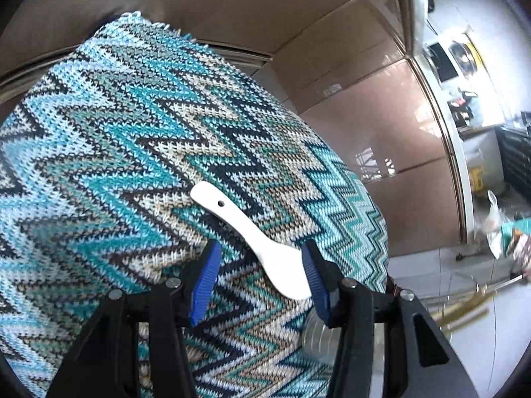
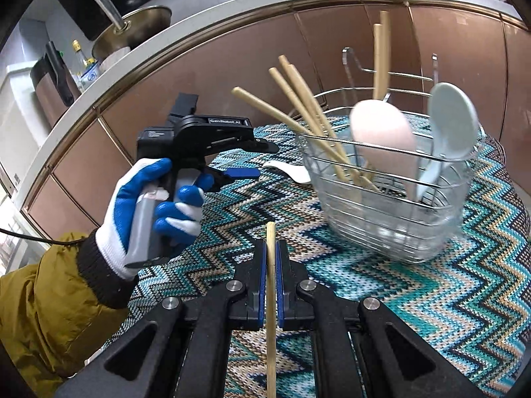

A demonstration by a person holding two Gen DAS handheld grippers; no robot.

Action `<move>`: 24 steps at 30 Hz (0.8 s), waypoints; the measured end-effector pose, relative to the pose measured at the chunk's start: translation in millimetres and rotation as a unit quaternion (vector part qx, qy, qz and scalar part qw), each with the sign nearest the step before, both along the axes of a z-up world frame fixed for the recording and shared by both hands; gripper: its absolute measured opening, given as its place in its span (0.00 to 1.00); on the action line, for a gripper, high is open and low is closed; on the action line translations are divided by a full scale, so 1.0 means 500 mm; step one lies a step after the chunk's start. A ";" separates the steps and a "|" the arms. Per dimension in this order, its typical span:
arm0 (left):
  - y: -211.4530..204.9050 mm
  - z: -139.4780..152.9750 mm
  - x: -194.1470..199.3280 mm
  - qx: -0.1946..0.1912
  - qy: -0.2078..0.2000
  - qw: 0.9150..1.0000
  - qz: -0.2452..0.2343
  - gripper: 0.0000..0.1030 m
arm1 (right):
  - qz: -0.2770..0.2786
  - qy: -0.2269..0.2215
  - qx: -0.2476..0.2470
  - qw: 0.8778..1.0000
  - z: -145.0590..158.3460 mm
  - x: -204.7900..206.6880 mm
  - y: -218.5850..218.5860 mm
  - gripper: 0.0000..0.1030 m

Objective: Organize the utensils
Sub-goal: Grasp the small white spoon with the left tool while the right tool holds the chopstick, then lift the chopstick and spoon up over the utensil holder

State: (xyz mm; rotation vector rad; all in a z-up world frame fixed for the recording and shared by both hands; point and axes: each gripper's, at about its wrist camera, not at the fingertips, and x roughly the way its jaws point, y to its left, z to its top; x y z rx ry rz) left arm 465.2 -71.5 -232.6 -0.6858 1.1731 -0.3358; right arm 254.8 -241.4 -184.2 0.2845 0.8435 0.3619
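So the right gripper is clamping down tight on a single wooden chopstick, pads pressed on both sides, with the stick poking up just past the blue tips and running back under the gripper. It's hanging over the zigzag knit cloth covering the table.

The left gripper is sitting with its jaws parted – nothing pinched. A white spoon is lying flat on the cloth, its bowl end reaching in between the blue pads, close to the right-hand pad, though I can't tell whether it's touching. In the right wrist view you can see the gloved left hand wrapping around that gripper's handle, with the spoon lying just beyond its tips.

Over to the right, the wire basket is standing on the cloth, holding several chopsticks leaning out, a pink spoon and a pale blue spoon – both bowl-end up. Brown cabinets are running behind everything
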 end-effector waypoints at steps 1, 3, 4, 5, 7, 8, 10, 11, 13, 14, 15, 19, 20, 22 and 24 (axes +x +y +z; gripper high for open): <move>0.001 -0.005 0.005 -0.003 0.005 1.000 0.008 0.46 | -0.001 0.000 0.002 1.000 -0.002 -0.001 -0.010 0.05; 0.001 -0.017 0.017 -0.014 0.018 1.000 0.022 0.46 | -0.003 -0.001 0.004 1.000 -0.002 -0.006 -0.021 0.05; 0.001 -0.022 0.021 -0.018 0.023 0.999 0.026 0.46 | -0.004 -0.001 0.005 1.000 -0.002 -0.006 -0.025 0.05; 0.001 -0.027 0.026 -0.020 0.029 0.999 0.032 0.45 | -0.005 -0.001 0.005 1.000 -0.003 -0.008 -0.029 0.05; -0.002 -0.039 0.036 -0.026 0.043 0.998 0.042 0.34 | -0.007 -0.001 0.004 1.000 -0.004 -0.010 -0.031 0.05; -0.001 -0.045 0.039 -0.032 0.050 0.997 0.049 0.31 | -0.008 -0.001 0.004 1.000 -0.004 -0.010 -0.033 0.05; -0.002 -0.058 0.043 -0.036 0.063 0.996 0.057 0.16 | -0.010 -0.001 0.003 1.000 -0.003 -0.010 -0.036 0.05; -0.001 -0.066 0.044 -0.039 0.071 0.995 0.063 0.14 | -0.012 -0.001 0.003 1.000 -0.004 -0.010 -0.037 0.05; 0.007 -0.074 0.043 -0.053 0.076 0.993 0.072 0.12 | -0.015 -0.001 0.004 1.000 -0.005 -0.014 -0.044 0.05; 0.011 -0.075 0.042 -0.055 0.075 0.993 0.072 0.11 | -0.016 -0.001 0.004 1.000 -0.005 -0.015 -0.047 0.05; 0.014 -0.075 0.039 -0.058 0.071 0.993 0.072 0.08 | -0.018 -0.001 0.004 1.000 -0.006 -0.017 -0.048 0.05; 0.019 -0.057 0.013 -0.073 0.037 0.995 0.054 0.05 | -0.023 -0.002 0.003 1.000 -0.006 -0.030 -0.055 0.05; 0.017 -0.046 0.004 -0.069 0.026 0.996 0.046 0.04 | -0.025 -0.004 0.003 1.000 -0.005 -0.035 -0.058 0.05; 0.012 -0.020 -0.016 -0.056 0.004 0.998 0.033 0.04 | -0.028 -0.007 0.002 1.000 0.000 -0.046 -0.061 0.05; 0.010 0.006 -0.041 -0.042 -0.019 0.999 0.020 0.04 | -0.034 -0.012 -0.001 0.999 0.007 -0.060 -0.065 0.05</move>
